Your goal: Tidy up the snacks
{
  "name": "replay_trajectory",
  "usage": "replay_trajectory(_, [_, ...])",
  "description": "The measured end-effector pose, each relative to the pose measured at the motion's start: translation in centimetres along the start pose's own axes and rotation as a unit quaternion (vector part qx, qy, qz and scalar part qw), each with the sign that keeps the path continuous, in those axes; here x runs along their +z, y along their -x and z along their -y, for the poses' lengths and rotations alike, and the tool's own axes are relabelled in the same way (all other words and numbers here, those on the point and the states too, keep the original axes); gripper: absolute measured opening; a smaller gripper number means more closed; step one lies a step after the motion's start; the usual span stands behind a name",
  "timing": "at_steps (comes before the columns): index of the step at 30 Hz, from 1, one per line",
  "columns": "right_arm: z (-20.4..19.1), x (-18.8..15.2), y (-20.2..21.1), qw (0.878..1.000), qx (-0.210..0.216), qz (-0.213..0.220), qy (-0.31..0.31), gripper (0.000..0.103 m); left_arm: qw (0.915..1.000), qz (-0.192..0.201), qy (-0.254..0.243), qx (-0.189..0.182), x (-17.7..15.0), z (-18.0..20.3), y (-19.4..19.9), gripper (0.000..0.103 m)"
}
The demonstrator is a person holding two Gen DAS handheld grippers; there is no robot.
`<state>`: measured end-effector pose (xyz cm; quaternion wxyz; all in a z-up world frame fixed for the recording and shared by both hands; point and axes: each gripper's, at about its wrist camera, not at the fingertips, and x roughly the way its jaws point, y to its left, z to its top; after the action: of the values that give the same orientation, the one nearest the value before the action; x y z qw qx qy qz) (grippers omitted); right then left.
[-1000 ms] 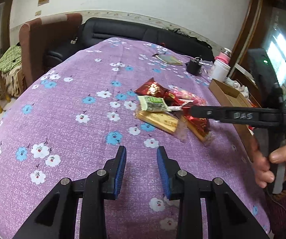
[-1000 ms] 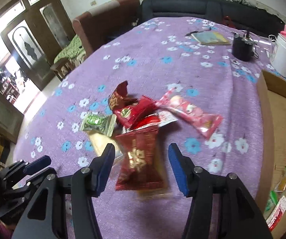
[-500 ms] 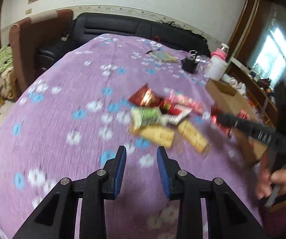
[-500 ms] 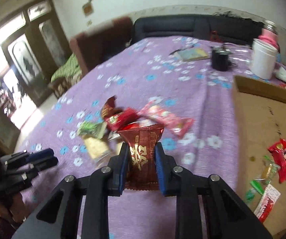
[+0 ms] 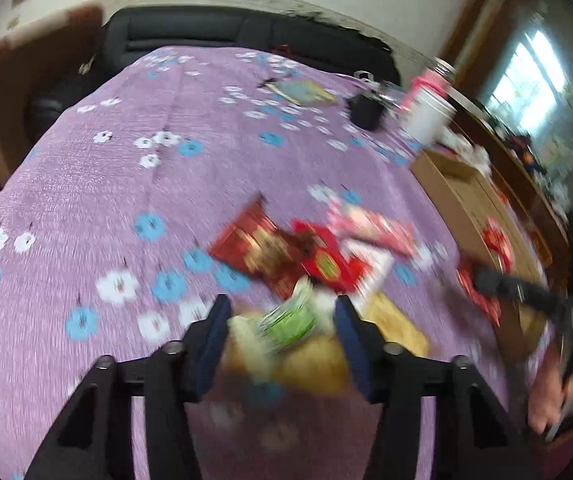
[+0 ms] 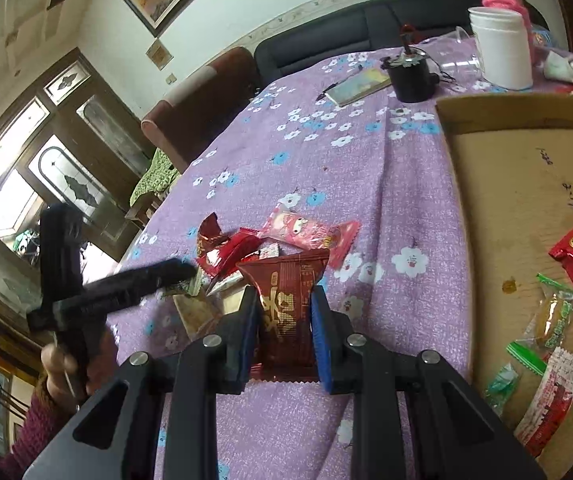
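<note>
A pile of snack packets lies on the purple flowered tablecloth (image 5: 126,168). In the blurred left wrist view my left gripper (image 5: 282,320) straddles a green packet (image 5: 290,320) that lies on yellow ones. Its jaws are opening and the pads stand clear of the packet. My right gripper (image 6: 284,294) is shut on a dark red packet (image 6: 286,276), held just above the cloth beside the pile. A pink packet (image 6: 310,232) and a red packet (image 6: 226,248) lie beyond it. The cardboard box (image 6: 506,200) on the right holds several snacks.
A white jar (image 6: 502,48), a black pot (image 6: 410,76) and a booklet (image 6: 358,86) stand at the table's far end. A black sofa (image 5: 226,32) and a brown armchair (image 6: 202,104) lie beyond. The person's hand (image 5: 558,396) holds the right gripper at the near right edge.
The right gripper closed on the dark red packet and carried it off the pile toward the box. The left gripper moved forward to the pile and spread its jaws around the green packet.
</note>
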<state>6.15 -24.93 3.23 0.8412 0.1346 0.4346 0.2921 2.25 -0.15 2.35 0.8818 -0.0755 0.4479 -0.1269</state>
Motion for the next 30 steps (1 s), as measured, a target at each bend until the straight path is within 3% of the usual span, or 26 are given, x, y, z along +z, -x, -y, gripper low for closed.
replay_trajectory(5, [-0.1,0.0,0.1,1.0,0.006,0.002,-0.001,0.025,0.9976,0.011,-0.062,0.03,-3.6,3.3,1.9,0.049])
replay_trajectory(14, [-1.0,-0.3,0.0,1.0,-0.002,0.004,0.021,0.025,0.9963,0.016,-0.032,0.079,-2.4,3.3,0.7,0.048])
replay_trajectory(15, [-1.1,-0.4,-0.1,1.0,-0.001,0.002,0.023,0.025,0.9959,0.013,-0.031,0.084,-2.3,3.4,0.3,0.032])
replay_trajectory(16, [-1.2,-0.4,-0.2,1.0,-0.001,0.001,0.025,0.025,0.9952,0.009,-0.03,0.093,-2.3,3.6,-0.2,0.031])
replay_trajectory(19, [-1.7,-0.7,-0.4,0.999,-0.003,-0.004,0.036,0.025,0.992,0.027,-0.035,0.118,-2.7,4.3,-0.4,0.03])
replay_trajectory(23, [-2.6,-1.2,-0.6,0.998,-0.004,-0.005,0.055,0.025,0.9912,0.054,-0.006,0.121,-3.6,4.5,0.5,0.028])
replay_trajectory(30, [-4.8,-2.1,-0.8,0.995,-0.008,0.003,0.101,0.025,0.9767,0.133,0.018,0.167,-4.1,5.7,2.4,0.028])
